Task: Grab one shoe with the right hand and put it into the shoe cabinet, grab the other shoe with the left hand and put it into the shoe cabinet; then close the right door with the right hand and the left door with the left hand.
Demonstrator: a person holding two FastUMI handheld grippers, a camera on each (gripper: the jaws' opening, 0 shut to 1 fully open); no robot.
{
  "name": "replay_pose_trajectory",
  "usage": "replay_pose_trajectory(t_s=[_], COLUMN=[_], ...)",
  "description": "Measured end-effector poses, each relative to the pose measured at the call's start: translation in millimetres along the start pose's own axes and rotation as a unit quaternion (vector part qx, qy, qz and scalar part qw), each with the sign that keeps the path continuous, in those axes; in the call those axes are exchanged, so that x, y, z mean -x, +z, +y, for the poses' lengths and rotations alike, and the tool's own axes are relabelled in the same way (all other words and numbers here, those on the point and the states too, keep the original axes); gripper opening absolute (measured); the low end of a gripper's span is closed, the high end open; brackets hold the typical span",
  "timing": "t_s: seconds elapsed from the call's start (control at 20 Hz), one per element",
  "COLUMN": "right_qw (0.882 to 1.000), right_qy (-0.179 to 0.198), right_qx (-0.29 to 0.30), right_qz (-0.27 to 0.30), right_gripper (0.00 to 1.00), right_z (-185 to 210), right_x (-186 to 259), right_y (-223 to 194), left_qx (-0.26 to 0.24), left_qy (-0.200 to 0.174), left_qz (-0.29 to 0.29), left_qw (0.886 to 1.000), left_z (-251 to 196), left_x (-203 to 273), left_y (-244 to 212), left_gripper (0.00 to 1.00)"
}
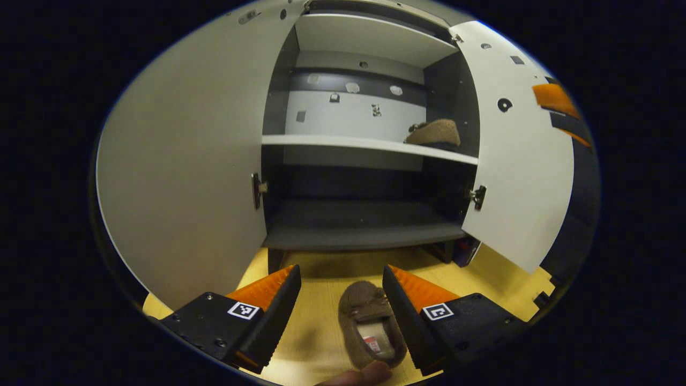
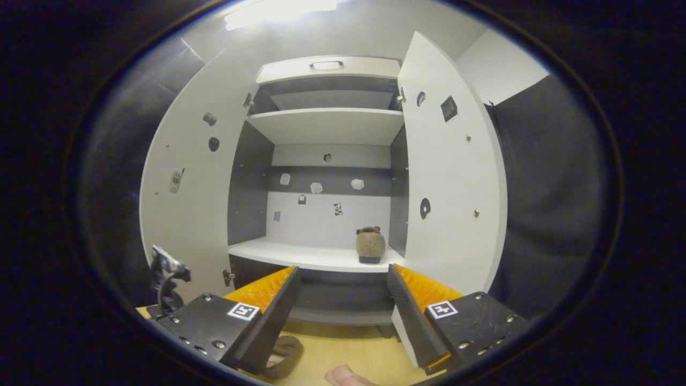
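Note:
A brown slipper lies on the pale wood floor, between the spread fingers of my open left gripper, nearer the right finger; neither pad presses on it. The other brown slipper rests on the white middle shelf of the shoe cabinet, at its right end. In the right gripper view that slipper stands on the shelf beyond my open right gripper, which holds nothing. The floor slipper peeks out under the right gripper's left finger. Both cabinet doors stand open.
The left door and right door swing out to either side of the opening. A dark lower shelf sits just above the floor. A fingertip shows at the bottom edge. The other gripper's rig shows at the left.

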State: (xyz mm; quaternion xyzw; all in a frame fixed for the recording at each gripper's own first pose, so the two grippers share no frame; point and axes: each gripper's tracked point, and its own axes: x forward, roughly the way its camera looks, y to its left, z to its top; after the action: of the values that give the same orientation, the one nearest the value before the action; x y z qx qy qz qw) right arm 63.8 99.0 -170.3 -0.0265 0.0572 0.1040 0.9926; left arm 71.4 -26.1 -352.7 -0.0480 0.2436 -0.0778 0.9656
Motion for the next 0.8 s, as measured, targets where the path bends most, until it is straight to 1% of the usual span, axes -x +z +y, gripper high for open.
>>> replay_pose_trajectory(t_s=[0.15,0.3,0.4,0.5,0.55,0.6,0.65,0.7,0.75,0.8], right_qw=[0.999,0.998,0.998,0.997,0.997,0.998,0.998,0.998,0.999,0.999], right_qy=[-0.026,-0.04,-0.047,-0.051,-0.051,-0.048,-0.043,-0.038,-0.032,-0.025], right_qx=[-0.017,-0.039,-0.047,-0.05,-0.05,-0.049,-0.047,-0.045,-0.042,-0.041], right_qz=[-0.009,-0.005,-0.002,-0.006,-0.009,-0.01,-0.011,-0.012,-0.015,-0.019], right_gripper=[0.98,0.98,0.98,0.98,0.98,0.98,0.98,0.98,0.98,0.99], right_z=[-14.1,-24.7,-29.9,-32.0,-31.2,-28.3,-24.3,-20.9,-17.1,-12.8], right_x=[16.1,23.2,24.8,26.5,28.0,29.4,31.3,33.2,34.3,35.4], right_y=[-6.1,-12.0,-12.8,-10.2,-8.9,-8.6,-8.7,-8.7,-8.6,-7.8], left_qx=[0.009,0.025,0.03,0.03,0.03,0.026,0.032,0.047,0.064,0.063], left_qy=[-0.007,-0.016,-0.027,-0.027,-0.021,-0.009,-0.012,-0.026,-0.047,-0.04], left_qz=[0.037,0.102,0.115,0.132,0.146,0.159,0.168,0.172,0.175,0.168], left_qw=[0.999,0.994,0.993,0.99,0.989,0.987,0.985,0.984,0.981,0.983], left_z=[-2.4,-4.9,-9.4,-9.0,-5.8,1.2,3.0,-3.1,-13.3,-7.6], left_x=[-7.9,-15.5,-22.6,-28.4,-31.6,-35.7,-38.4,-43.7,-48.2,-50.3], left_y=[-36.7,-81.7,-97.0,-110.7,-119.0,-127.5,-131.7,-133.3,-134.4,-135.3], left_gripper=[0.95,0.95,0.95,0.88,0.85,0.84,0.78,0.73,0.58,0.46])
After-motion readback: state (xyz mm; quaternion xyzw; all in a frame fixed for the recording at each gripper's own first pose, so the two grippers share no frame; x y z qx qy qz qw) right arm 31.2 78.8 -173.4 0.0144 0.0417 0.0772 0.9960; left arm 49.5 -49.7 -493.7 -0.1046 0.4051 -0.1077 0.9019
